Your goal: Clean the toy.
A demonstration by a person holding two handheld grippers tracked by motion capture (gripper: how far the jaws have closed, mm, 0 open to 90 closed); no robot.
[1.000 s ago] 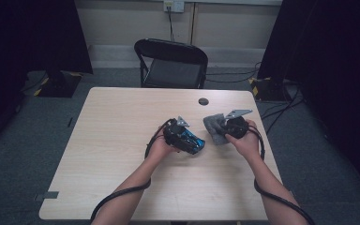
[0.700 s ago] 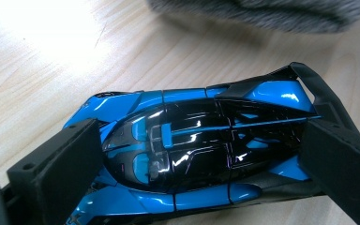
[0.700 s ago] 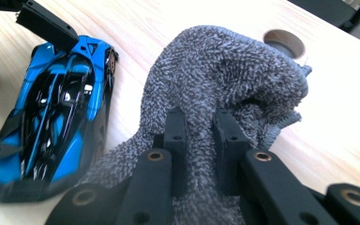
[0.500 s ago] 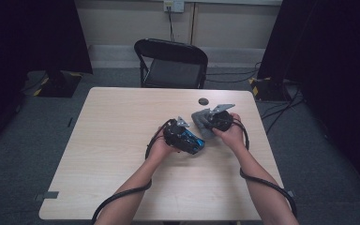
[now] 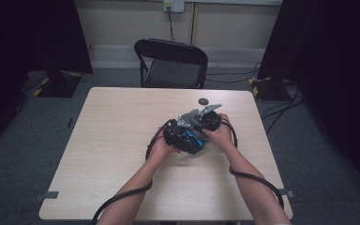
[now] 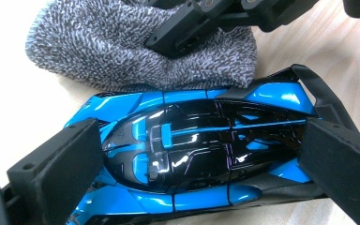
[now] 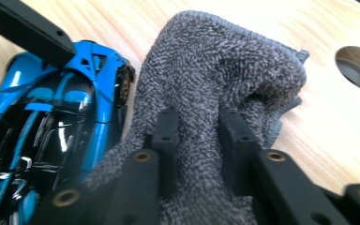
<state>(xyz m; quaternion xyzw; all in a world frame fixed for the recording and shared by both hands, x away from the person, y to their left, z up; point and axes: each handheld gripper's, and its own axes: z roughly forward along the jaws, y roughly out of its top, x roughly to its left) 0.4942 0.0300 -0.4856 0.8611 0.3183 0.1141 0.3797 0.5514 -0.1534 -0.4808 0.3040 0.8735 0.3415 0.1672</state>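
A glossy blue and black toy car (image 6: 187, 150) lies on the table lengthwise between the jaws of my left gripper (image 6: 199, 157), which is shut on its nose and tail. A grey terry cloth (image 7: 215, 79) is pinched in my right gripper (image 7: 199, 126), and it rests on the table touching the car's side (image 7: 51, 126). In the high view both hands meet at the table's middle, with the left gripper (image 5: 180, 136) on the car (image 5: 192, 139) and the right gripper (image 5: 201, 121) with the cloth (image 5: 191, 117) just behind it.
The light wooden table (image 5: 112, 140) has a round cable hole (image 5: 203, 101) just beyond the grippers, and it shows in the right gripper view as a hole (image 7: 358, 68). A black folding chair (image 5: 171, 63) stands at the far side. Cables trail off the near edge.
My right gripper has carried the cloth leftward until it touches the car. The left gripper and the car have stayed put.
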